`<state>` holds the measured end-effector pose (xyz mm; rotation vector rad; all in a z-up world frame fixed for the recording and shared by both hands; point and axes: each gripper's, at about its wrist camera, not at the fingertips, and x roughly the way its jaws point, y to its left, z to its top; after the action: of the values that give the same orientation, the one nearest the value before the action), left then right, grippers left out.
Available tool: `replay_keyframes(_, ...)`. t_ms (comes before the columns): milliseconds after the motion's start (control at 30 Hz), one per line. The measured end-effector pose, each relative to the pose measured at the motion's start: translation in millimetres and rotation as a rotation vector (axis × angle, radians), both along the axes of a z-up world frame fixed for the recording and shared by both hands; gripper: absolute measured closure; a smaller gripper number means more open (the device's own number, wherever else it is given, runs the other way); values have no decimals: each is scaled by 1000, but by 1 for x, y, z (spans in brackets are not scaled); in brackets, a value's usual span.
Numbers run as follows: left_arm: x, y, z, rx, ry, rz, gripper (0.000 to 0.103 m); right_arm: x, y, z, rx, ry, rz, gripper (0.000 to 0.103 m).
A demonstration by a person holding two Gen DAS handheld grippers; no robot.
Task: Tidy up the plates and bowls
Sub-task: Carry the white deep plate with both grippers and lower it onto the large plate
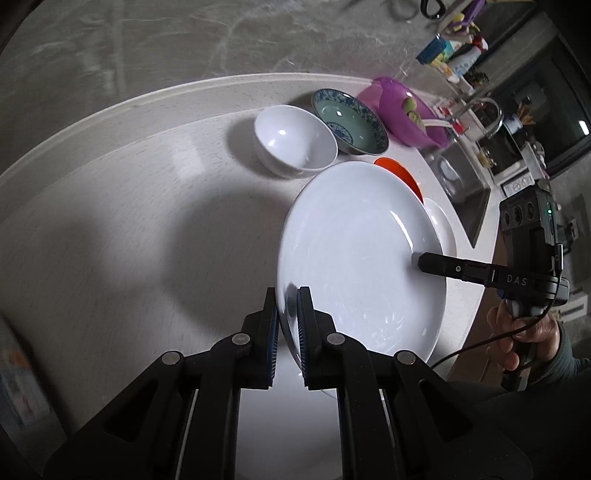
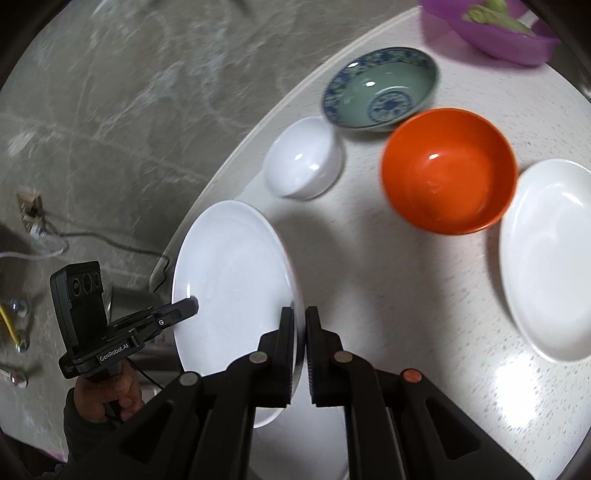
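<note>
orange bowl [image 1: 400, 173] mostly hidden behind big white plate [image 1: 354, 258], only rim sliver shows. second white plate [image 1: 443, 225] also largely covered, left wrist view. purple basin [image 2: 491, 33] cut by top edge in right wrist view; green contents [image 2: 491, 13] unclear. clutter by sink [image 1: 456, 55] too small, blurred to name. big white plate's near rim hidden behind left hand-held gripper [image 1: 287, 308] fingers. floor items at left edge [image 2: 14, 325] blurred. blue-green bowl [image 2: 380, 88] and orange bowl edges smeared by motion. bench [image 2: 424, 295] near part hidden.
</note>
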<state>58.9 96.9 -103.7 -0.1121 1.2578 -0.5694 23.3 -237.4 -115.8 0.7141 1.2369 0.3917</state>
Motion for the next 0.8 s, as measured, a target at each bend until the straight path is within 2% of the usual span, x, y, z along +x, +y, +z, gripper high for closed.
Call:
replay_keyframes(233, -65, 46, 8, -17, 9, 95, 95, -15, 31, 19, 4, -10, 120, 94)
replay_keyframes(400, -117, 69, 0, -34, 38, 160, 95, -28, 51, 22, -10, -5, 199, 94)
replay_keyframes(633, -168, 85, -31, -53, 100, 225, 95, -52, 66, 1, -29, 56, 271, 94)
replay_keyframes(800, -190, 85, -51, -24, 107, 245, 95, -63, 72, -20, -67, 83, 301, 95)
